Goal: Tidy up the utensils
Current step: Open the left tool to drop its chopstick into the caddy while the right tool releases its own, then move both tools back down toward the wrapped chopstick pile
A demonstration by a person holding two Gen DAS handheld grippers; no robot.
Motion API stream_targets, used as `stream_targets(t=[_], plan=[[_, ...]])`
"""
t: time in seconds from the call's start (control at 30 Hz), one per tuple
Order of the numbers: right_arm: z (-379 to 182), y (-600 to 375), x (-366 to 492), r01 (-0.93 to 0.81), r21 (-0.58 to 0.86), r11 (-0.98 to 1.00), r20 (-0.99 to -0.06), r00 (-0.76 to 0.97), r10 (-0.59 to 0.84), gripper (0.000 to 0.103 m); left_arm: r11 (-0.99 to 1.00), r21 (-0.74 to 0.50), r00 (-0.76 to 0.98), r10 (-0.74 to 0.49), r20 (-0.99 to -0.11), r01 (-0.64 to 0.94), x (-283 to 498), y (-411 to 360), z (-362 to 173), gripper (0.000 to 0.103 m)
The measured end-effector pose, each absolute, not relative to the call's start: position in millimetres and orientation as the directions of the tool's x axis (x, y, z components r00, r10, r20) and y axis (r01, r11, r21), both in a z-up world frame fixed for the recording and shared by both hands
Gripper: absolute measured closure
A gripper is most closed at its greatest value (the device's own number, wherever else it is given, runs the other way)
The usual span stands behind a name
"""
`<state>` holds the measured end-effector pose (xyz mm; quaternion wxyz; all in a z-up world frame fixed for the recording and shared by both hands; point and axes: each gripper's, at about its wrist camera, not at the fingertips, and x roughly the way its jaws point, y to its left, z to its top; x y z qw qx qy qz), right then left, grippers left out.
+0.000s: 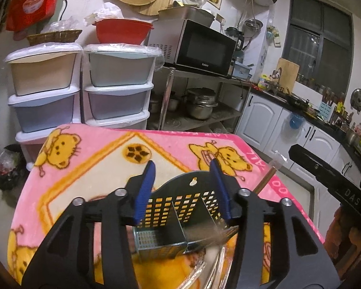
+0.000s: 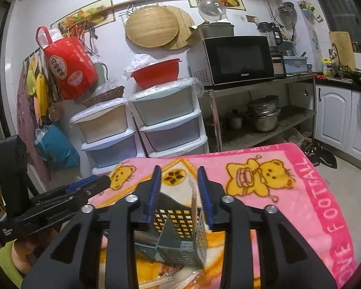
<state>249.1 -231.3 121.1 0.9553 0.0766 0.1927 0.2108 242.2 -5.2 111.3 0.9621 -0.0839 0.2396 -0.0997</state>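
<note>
While the left gripper point(image 1: 184, 184) is held with its blue fingers point(image 1: 145, 190) apart and clamped on nothing, a dark perforated utensil holder point(image 1: 178, 216) is seen between them, standing upright on the pink bear blanket point(image 1: 89, 168). From the right wrist, the right gripper point(image 2: 179, 192) is likewise spread, and a wooden stick point(image 2: 194, 204) is seen standing nearly upright in the holder's right-hand compartment, touching neither pad.

White tiled kitchen wall point(image 2: 156, 72), steel shelf point(image 1: 199, 118), seemingly dark window point(image 1: 320, 45).
</note>
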Motion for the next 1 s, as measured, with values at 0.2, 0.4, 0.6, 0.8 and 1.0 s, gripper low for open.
stream_targets(t=[0.2, 0.4, 0.6, 0.8, 1.0], plan=[[118.9, -233.9, 236.2, -0.373, 0.207, 0.904, -0.34, 0.839, 0.424, 0.052, 0.964, -0.217, 0.87, -0.234, -0.434, 0.152, 232.9, 0.2, 111.3, 0.036], [117.4, -235.8, 221.4, -0.37, 0.177, 0.912, -0.336, 0.848, 0.41, 0.041, 0.964, -0.219, 0.879, -0.234, -0.416, 0.152, 219.4, 3.3, 113.0, 0.018], [114.4, -236.9, 203.3, -0.37, 0.149, 0.917, -0.329, 0.856, 0.399, 0.035, 0.965, -0.219, 0.889, -0.221, -0.402, 0.142, 203.2, 7.6, 113.4, 0.011], [107.4, -236.2, 187.4, -0.374, 0.13, 0.918, -0.334, 0.855, 0.396, 0.032, 0.964, -0.228, 0.886, -0.224, -0.406, 0.139, 187.5, 10.2, 107.5, 0.011], [100.9, -235.4, 176.9, -0.382, 0.107, 0.918, -0.348, 0.851, 0.394, 0.031, 0.963, -0.234, 0.886, -0.219, -0.409, 0.13, 175.0, 12.7, 102.9, 0.011]])
